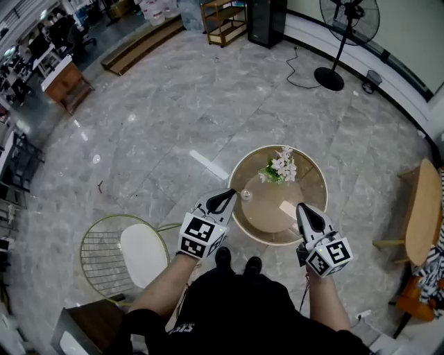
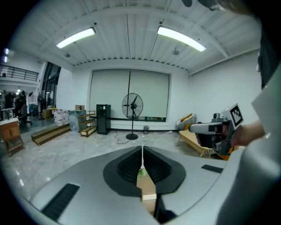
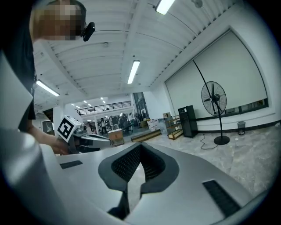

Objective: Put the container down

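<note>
A round table with a gold rim stands in front of me. On it are a bunch of white flowers, a small clear glass container near the left rim and a beige block. My left gripper hovers at the table's left edge, its tip just beside the glass container. Its jaws are shut with nothing between them. My right gripper hangs over the table's near right side, next to the beige block. Its jaws are also shut and hold nothing.
A gold wire chair with a white seat stands at my left. A wooden bench is at the right. A standing fan and a wooden shelf are far off on the marble floor.
</note>
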Available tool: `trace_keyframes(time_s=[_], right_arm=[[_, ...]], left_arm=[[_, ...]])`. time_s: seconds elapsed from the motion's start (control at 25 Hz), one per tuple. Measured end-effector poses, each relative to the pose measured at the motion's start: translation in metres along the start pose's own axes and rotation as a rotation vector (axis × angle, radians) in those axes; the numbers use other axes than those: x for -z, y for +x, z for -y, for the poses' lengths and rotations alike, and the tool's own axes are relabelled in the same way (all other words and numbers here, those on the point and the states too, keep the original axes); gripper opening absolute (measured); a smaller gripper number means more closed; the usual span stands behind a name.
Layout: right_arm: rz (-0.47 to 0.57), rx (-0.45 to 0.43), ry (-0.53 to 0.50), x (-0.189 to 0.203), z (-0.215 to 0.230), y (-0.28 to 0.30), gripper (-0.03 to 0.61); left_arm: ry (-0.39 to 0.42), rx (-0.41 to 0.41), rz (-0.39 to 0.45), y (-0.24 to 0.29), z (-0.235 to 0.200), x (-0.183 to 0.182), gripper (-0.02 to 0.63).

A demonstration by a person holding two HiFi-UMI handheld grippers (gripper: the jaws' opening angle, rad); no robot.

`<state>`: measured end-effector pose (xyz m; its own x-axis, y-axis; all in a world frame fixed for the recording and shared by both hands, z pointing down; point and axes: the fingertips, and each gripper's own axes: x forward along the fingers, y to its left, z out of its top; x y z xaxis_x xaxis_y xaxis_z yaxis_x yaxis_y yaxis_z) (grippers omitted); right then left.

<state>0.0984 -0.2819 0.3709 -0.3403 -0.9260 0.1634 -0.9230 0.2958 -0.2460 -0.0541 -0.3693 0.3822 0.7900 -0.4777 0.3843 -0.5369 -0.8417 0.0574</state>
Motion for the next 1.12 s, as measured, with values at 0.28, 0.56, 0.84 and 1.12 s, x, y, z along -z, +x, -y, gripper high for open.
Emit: trace_keyframes(time_s=[0.28,0.56,0.84,1.12], right_arm=[[0.025,0.001,-0.047,-0.041,-0.033,0.018,0.011],[0.054,-0.009,-0.133,-0.063,-0.067,0.019,0.011],[0.05,-0.003,-0.148,-0.054,-0.075,0.01,0.011],[0.053,0.007,-0.162,-0.055,-0.077,-0.003,0.011]], left_arm=[[0.177,0.049,0.115,-0.039,-0.008,-0.055,0.017],[0.122,0.005,0.195,-0.049,-0.01,-0.067,0.017],[0.07,-0.015,0.302,-0.065,-0.01,-0.076,0.017],[0.048,-0.021,0.321,-0.072,-0.006,-0.078,0.017]])
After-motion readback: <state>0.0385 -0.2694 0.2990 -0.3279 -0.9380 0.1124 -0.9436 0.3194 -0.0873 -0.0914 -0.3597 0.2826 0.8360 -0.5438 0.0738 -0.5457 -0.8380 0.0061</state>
